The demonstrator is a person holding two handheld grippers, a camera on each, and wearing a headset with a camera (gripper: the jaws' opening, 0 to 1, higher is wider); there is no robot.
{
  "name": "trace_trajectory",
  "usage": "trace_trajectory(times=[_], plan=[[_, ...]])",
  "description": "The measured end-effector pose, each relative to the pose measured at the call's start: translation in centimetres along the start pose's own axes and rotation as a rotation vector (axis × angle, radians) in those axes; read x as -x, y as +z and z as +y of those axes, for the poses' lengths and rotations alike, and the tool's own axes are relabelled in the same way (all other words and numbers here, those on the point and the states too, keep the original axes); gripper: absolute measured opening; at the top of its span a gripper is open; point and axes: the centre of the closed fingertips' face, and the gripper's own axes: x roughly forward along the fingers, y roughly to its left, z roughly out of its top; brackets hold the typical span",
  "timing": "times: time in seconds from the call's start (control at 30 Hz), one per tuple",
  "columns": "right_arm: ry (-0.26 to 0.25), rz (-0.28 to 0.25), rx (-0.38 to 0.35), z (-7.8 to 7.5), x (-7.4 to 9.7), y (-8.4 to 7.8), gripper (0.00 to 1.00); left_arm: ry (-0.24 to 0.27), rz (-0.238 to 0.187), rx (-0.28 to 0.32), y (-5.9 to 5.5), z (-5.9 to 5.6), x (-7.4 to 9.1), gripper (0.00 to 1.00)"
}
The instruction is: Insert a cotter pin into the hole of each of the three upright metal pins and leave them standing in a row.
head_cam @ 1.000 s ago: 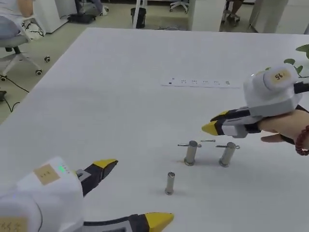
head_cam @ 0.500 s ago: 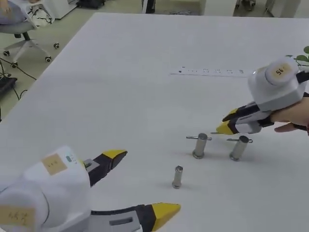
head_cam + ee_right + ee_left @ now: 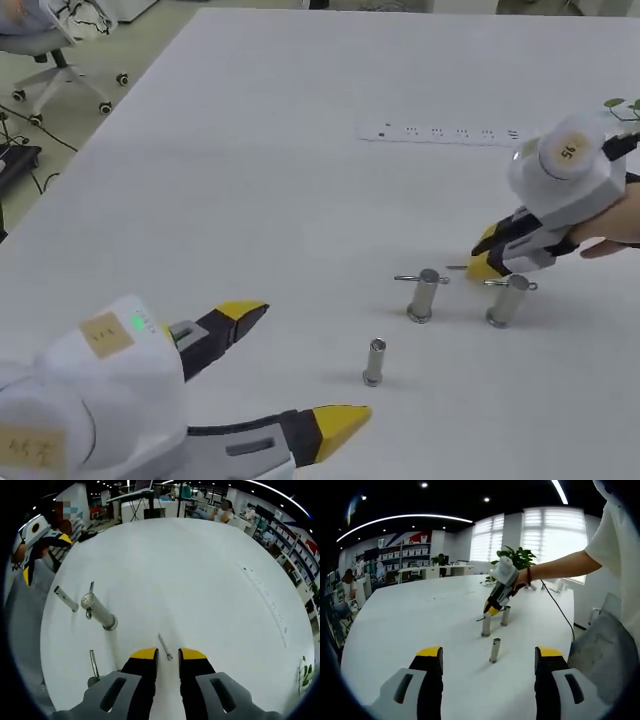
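Note:
Three metal pins stand on the white table. The back two each carry a cotter pin through the top. The front pin has a bare hole. A loose cotter pin lies flat on the table, just ahead of the narrow gap in my right gripper, which is open and low to the surface. In the head view, that gripper sits behind the two back pins, with the loose cotter pin at its tips. My left gripper is wide open, well short of the front pin.
A white power strip lies across the far part of the table. Plant leaves show at the right edge. Office chairs stand on the floor past the table's left edge.
My right gripper has dropped lower and drawn back a little, to table level behind the loose cotter pin. The pins and the cotter pin have stayed put. The head camera shifted.

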Motion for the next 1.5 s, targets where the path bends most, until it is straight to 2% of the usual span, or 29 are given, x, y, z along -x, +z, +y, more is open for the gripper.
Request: trace_trajectory(times=[0.2, 0.37, 0.67, 0.83, 1.17, 1.5], plan=[[0.025, 0.046, 0.082, 0.27, -0.37, -0.48, 0.15, 0.010, 0.007, -0.002, -0.20, 0.22, 0.07, 0.75], [0.052, 0.047, 0.110, 0.18, -0.63, -0.17, 0.13, 0.013, 0.010, -0.001, -0.29, 0.27, 0.13, 0.75], [0.088, 0.094, 0.142, 0.50, -0.51, -0.41, 0.10, 0.010, 0.014, -0.005, -0.25, 0.24, 0.12, 0.74], [0.076, 0.117, 0.156, 0.31, -0.44, -0.59, 0.05, 0.005, 0.016, -0.005, -0.22, 0.14, 0.13, 0.74], [0.044, 0.153, 0.213, 0.40, -0.42, -0.59, 0.03, 0.001, 0.020, -0.004, -0.26, 0.00, 0.09, 0.73], [0.027, 0.106, 0.201, 0.71, -0.32, -0.46, 0.02, -0.003, 0.029, 0.014, -0.31, 0.24, 0.10, 0.70]])
